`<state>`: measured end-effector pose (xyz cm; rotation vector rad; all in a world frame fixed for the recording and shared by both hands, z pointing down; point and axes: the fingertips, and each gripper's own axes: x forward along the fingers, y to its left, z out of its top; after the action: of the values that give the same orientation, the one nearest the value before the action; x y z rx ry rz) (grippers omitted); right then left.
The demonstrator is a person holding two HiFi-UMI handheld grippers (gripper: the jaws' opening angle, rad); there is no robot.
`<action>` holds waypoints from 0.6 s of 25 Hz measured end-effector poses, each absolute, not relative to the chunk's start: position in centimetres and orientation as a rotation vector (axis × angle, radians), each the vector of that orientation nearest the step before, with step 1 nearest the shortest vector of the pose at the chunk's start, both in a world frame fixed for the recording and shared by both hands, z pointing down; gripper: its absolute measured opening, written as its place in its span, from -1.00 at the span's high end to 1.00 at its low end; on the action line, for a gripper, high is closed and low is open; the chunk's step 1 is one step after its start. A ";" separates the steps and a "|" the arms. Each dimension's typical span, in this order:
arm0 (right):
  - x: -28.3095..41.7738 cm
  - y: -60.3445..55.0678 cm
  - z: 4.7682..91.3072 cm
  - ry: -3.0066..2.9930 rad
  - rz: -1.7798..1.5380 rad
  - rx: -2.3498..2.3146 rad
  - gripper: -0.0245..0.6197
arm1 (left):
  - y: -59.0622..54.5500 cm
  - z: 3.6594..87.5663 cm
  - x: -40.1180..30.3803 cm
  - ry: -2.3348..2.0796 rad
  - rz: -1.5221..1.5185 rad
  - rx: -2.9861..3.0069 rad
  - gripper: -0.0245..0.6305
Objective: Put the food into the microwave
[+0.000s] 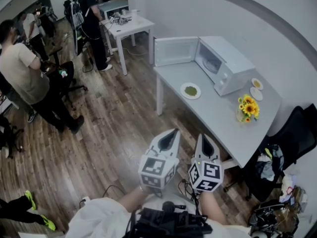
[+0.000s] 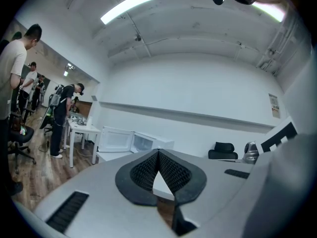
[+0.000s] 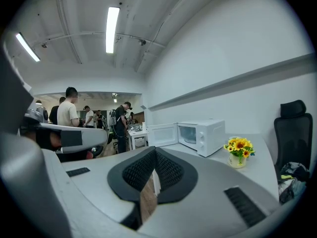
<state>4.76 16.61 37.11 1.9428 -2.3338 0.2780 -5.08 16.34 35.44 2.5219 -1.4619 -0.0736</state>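
A white plate of green food (image 1: 190,90) lies on the grey table (image 1: 218,123), in front of the white microwave (image 1: 224,63). The microwave's door (image 1: 176,51) stands swung open to the left. My left gripper (image 1: 173,132) and right gripper (image 1: 204,137) hover side by side over the floor, short of the table's near edge, both shut and holding nothing. The left gripper view shows its pads (image 2: 148,170) meeting, with the microwave (image 2: 144,142) far ahead. In the right gripper view the pads (image 3: 166,170) also meet, and the microwave (image 3: 204,135) stands beyond them.
A small vase of yellow flowers (image 1: 247,109) and two small dishes (image 1: 256,88) sit on the table right of the microwave. A black chair (image 1: 292,138) with clutter stands at the right. A white desk (image 1: 130,26) and several people (image 1: 22,68) are at the left and back.
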 end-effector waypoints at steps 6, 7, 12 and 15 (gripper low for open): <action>5.8 12.9 37.0 -2.331 0.288 1.957 0.85 | 12.7 35.1 -4.3 -1.473 -0.063 2.524 0.90; 6.0 12.4 36.9 -2.331 0.288 1.959 0.85 | 12.1 35.1 -4.1 -1.477 -0.059 2.529 0.90; 6.6 9.6 37.0 -2.334 0.292 1.950 0.85 | 9.4 34.8 -3.5 -1.485 -0.062 2.521 0.90; 6.6 8.0 37.0 -2.338 0.294 1.941 0.85 | 7.8 35.5 -3.6 -1.497 -0.040 2.517 0.90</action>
<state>6.59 7.99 36.96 1.9406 -2.3385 0.2939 -3.64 7.80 35.50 2.5165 -1.4971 -0.0398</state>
